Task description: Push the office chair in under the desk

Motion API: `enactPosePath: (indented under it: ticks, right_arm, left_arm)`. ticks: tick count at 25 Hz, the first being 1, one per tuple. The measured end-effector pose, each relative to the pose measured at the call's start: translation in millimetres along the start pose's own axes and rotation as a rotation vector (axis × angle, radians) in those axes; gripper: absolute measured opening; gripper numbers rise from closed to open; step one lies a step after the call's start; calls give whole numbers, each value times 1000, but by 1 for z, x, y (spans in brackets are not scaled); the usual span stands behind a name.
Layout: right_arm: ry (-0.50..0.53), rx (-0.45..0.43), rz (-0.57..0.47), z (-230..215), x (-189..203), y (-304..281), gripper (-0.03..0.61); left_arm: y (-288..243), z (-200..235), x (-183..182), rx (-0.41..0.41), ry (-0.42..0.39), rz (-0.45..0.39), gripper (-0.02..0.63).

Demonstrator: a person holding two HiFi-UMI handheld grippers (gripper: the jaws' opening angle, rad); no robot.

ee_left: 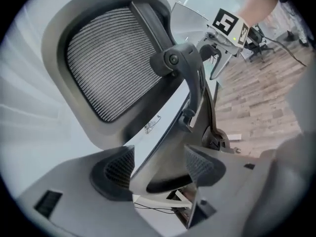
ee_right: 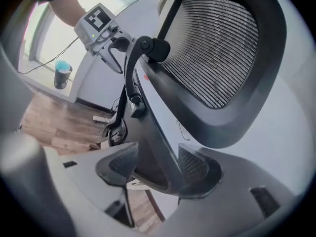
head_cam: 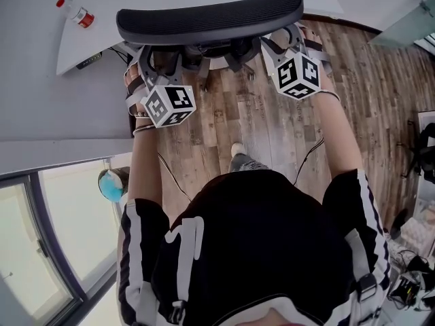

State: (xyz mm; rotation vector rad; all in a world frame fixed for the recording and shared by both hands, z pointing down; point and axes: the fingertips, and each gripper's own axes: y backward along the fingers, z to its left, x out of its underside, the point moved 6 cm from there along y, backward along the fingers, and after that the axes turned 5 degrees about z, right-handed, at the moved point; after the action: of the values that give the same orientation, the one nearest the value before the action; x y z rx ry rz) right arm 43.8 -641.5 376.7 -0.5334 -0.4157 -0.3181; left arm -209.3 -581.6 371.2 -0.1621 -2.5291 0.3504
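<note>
The office chair's dark mesh headrest (head_cam: 211,15) is right below my view, its front toward the white desk (head_cam: 109,39). My left gripper (head_cam: 155,58) and right gripper (head_cam: 289,43) reach under the headrest from behind. In the left gripper view the chair's grey back frame (ee_left: 163,147) runs between the jaws of the left gripper (ee_left: 158,169), which is shut on it. The right gripper (ee_right: 157,167) is likewise shut on the dark back frame (ee_right: 153,132) below the headrest (ee_right: 217,48). Each gripper view shows the other gripper beside the headrest arm.
A bottle with a red cap (head_cam: 76,12) lies on the desk's left part. A blue-topped bin (head_cam: 112,184) stands by the window at the left. Cables trail over the wooden floor (head_cam: 272,128). My foot (head_cam: 241,160) is behind the chair. Clutter (head_cam: 414,250) sits at the right.
</note>
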Motion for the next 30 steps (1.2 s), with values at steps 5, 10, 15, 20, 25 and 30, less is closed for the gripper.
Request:
enactPosePath:
  ticks: [5, 10, 15, 20, 25, 30]
  right_arm:
    - [-25, 21, -21, 11, -11, 22, 243]
    - [-37, 35, -35, 25, -23, 43, 243]
    - [-60, 57, -52, 35, -33, 66, 243]
    - [-103, 51, -66, 48, -42, 85, 242]
    - [-120, 59, -72, 66, -50, 107, 242]
    - [-177, 64, -89, 76, -57, 128, 242]
  left_arm:
    - [21, -4, 1, 5, 27, -17, 302]
    - [43, -8, 4, 8, 52, -39, 302]
    - [68, -13, 7, 12, 93, -58, 302]
    - [90, -19, 11, 23, 118, -71, 302]
    - [116, -26, 11, 26, 141, -95, 302]
    - [140, -25, 9, 21, 165, -121, 302]
